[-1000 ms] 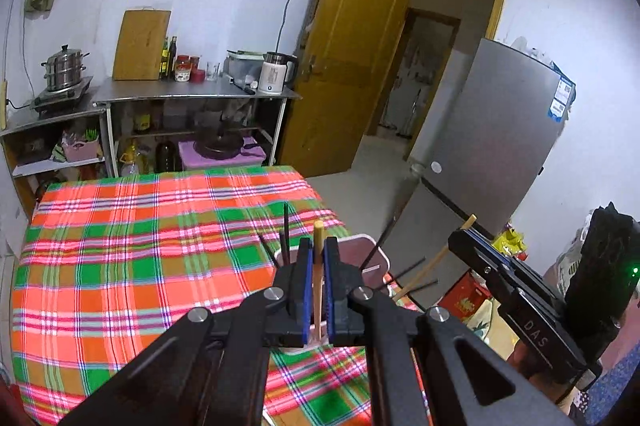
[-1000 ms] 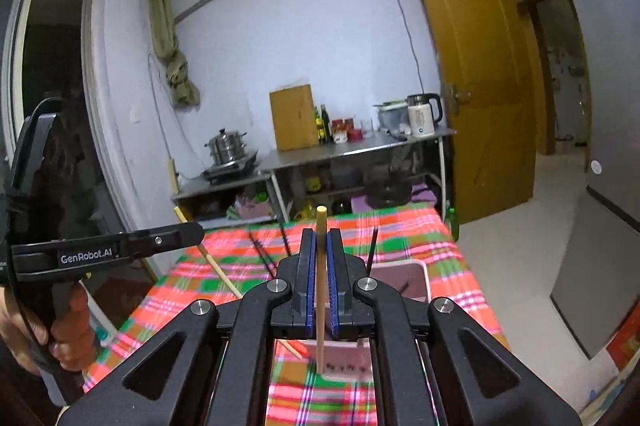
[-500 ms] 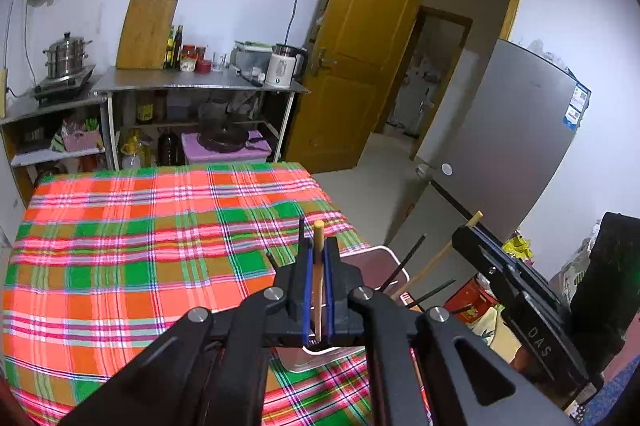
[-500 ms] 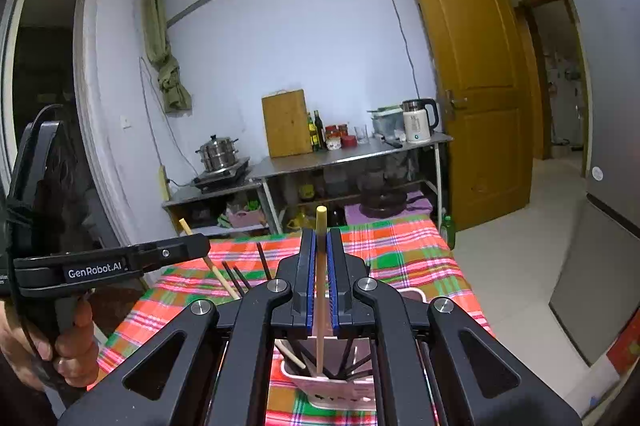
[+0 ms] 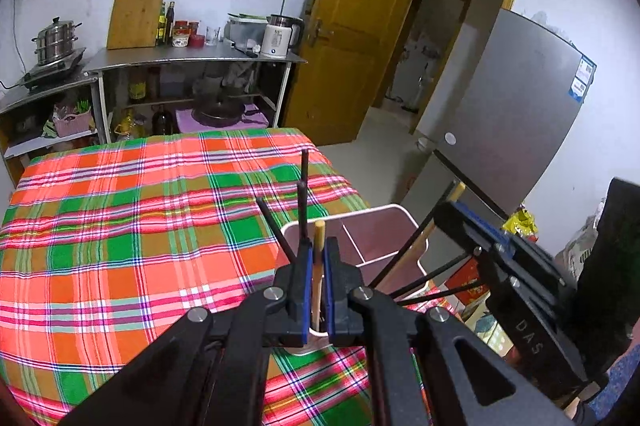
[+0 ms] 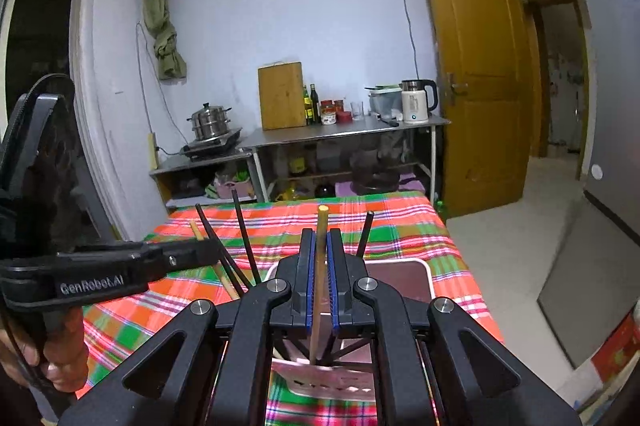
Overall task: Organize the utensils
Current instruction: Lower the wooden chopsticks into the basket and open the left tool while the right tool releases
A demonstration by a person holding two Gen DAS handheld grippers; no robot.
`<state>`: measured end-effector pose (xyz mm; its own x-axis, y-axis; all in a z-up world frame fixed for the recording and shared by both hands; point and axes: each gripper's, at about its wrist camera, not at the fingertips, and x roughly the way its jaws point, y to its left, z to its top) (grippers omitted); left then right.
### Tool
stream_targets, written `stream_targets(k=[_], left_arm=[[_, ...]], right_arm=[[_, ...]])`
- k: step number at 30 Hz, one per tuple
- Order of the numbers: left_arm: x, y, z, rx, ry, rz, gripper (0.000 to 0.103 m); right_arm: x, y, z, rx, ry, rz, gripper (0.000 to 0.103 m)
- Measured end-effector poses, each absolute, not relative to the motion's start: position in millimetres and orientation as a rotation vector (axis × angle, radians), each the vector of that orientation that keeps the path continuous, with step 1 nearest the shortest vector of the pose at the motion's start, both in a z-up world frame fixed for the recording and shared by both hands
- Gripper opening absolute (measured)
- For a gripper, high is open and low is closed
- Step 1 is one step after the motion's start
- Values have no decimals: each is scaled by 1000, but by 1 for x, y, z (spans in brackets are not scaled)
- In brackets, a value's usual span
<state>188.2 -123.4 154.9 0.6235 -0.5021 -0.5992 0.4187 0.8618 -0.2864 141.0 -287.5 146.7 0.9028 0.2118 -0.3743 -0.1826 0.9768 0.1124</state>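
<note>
A white utensil holder [image 5: 380, 230] with a maroon inside stands near the right edge of the plaid table [image 5: 120, 226]. Several black chopsticks [image 5: 304, 186] lean in it. My left gripper [image 5: 316, 254] is shut on a wooden chopstick [image 5: 319, 238], upright, with its lower end down inside the holder. My right gripper [image 6: 319, 246] is shut on a second wooden chopstick [image 6: 322, 226], whose tip also reaches into the holder [image 6: 400, 278]. Each gripper shows in the other's view: the right one [image 5: 452, 210] right of the holder, the left one [image 6: 212, 250], held by a hand [image 6: 60, 346], on the left.
Behind the table stand steel shelves [image 5: 192, 58] with a cutting board, bottles, a kettle and a steamer pot [image 5: 54, 40]. A yellow door [image 5: 360, 26] stands open, and a grey fridge [image 5: 520, 114] stands right of the table. Floor lies just past the table's right edge.
Both grippers have sunk toward the holder with their wooden chopsticks. The holder now sits close under the jaws, and the chopsticks' lower ends have gone inside it.
</note>
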Motion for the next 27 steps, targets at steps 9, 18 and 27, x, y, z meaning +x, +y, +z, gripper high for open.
stream_targets(k=[9, 18, 27], left_arm=[[187, -122, 150, -110, 733, -526, 10], [182, -113, 148, -127, 728, -528, 17], [157, -96, 159, -125, 662, -530, 17]], right_arm=[[138, -286, 150, 49, 413, 216, 6], [138, -284, 155, 45, 425, 223, 7], [119, -286, 165, 66, 398, 217, 8]])
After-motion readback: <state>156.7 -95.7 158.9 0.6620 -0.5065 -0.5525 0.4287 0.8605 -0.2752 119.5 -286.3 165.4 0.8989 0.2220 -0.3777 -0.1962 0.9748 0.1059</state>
